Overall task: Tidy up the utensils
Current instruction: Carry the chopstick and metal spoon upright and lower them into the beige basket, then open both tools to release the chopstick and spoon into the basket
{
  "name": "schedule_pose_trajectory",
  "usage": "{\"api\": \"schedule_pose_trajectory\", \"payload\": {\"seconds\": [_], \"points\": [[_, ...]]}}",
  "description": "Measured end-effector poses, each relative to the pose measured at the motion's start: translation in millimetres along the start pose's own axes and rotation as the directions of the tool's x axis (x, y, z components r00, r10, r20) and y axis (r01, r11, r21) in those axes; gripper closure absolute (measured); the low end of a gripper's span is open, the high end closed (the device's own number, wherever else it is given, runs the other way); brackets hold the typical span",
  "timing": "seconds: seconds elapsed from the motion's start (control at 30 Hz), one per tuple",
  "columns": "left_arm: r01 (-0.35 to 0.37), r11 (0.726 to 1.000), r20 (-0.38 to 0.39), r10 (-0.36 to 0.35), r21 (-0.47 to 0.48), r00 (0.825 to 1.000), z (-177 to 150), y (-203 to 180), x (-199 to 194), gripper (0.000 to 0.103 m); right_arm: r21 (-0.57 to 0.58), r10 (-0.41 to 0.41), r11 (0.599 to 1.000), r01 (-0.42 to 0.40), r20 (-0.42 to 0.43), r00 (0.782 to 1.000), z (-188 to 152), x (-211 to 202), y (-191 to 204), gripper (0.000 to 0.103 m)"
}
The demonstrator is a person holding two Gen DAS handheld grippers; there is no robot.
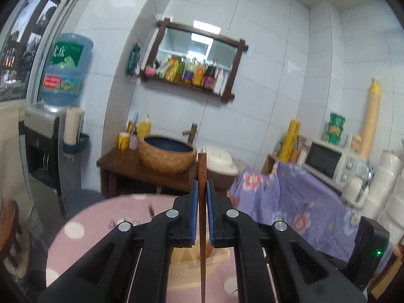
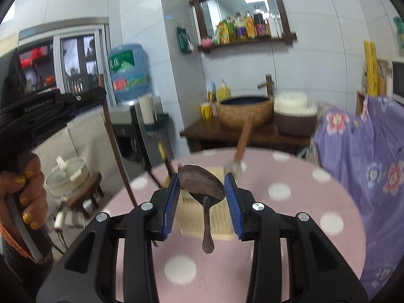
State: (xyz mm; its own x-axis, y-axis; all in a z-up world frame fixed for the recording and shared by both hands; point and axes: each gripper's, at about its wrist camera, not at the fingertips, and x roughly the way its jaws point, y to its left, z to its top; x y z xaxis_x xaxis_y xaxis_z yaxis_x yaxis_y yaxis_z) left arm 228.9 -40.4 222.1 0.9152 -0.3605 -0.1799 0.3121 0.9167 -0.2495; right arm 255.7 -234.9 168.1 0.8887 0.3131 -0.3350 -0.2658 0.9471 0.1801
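Wooden chopstick [image 1: 202,176] is clamped in the left gripper [image 1: 201,217], long axis along the jaws, blunt end pointing away and up, tip toward the camera. Dark spoon [image 2: 202,184] is pinched by its bowl in the right gripper [image 2: 202,197], handle hanging down. Step looks like carry-to-holder. Next: lower both into the pale utensil box [image 2: 219,224] on the pink dotted table [image 2: 290,252].

A spoon [image 2: 202,189] hangs between the right gripper [image 2: 203,197] fingers, above a holder [image 2: 222,217] on the surface [image 2: 290,227]; a basin [image 2: 245,111] stands behind
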Motion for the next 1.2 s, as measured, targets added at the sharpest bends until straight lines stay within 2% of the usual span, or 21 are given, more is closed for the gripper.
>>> {"api": "schedule_pose_trajectory", "payload": {"seconds": [0.07,0.2,0.3,0.47,0.7,0.87,1.13,1.2], "points": [[-0.058,0.998,0.071,0.056,0.027,0.996,18,-5,9,0.095,-0.016,-0.012,1.000,0.013,0.041,0.999,23,9,5,0.066],[-0.105,0.994,0.096,0.101,0.038,0.990,24,-8,37,0.095,-0.008,-0.029,1.000,0.029,0.068,0.997,39,39,7,0.066],[-0.142,0.988,0.112,0.135,0.057,0.984,5,-8,53,0.095,-0.021,-0.055,0.998,0.056,0.053,0.997,23,61,7,0.066],[-0.180,0.979,0.091,0.171,0.097,0.981,-44,-9,66,0.095,-0.029,-0.086,0.996,0.086,-0.010,0.996,-18,89,2,0.066],[-0.166,0.975,0.008,0.167,0.146,0.986,-84,-10,78,0.095,-0.059,-0.119,0.992,0.115,-0.059,0.991,-56,103,-2,0.066],[-0.165,0.978,-0.058,0.174,0.131,0.983,-102,0,89,0.095,-0.087,-0.142,0.987,0.135,-0.080,0.987,-71,112,-2,0.066],[-0.141,0.986,-0.096,0.150,0.092,0.984,-104,11,85,0.095,-0.087,-0.155,0.985,0.149,-0.064,0.986,-81,111,-6,0.065],[-0.130,0.988,-0.094,0.138,0.080,0.986,-104,13,79,0.095,-0.079,-0.158,0.985,0.154,-0.049,0.986,-82,107,-8,0.057]]}}
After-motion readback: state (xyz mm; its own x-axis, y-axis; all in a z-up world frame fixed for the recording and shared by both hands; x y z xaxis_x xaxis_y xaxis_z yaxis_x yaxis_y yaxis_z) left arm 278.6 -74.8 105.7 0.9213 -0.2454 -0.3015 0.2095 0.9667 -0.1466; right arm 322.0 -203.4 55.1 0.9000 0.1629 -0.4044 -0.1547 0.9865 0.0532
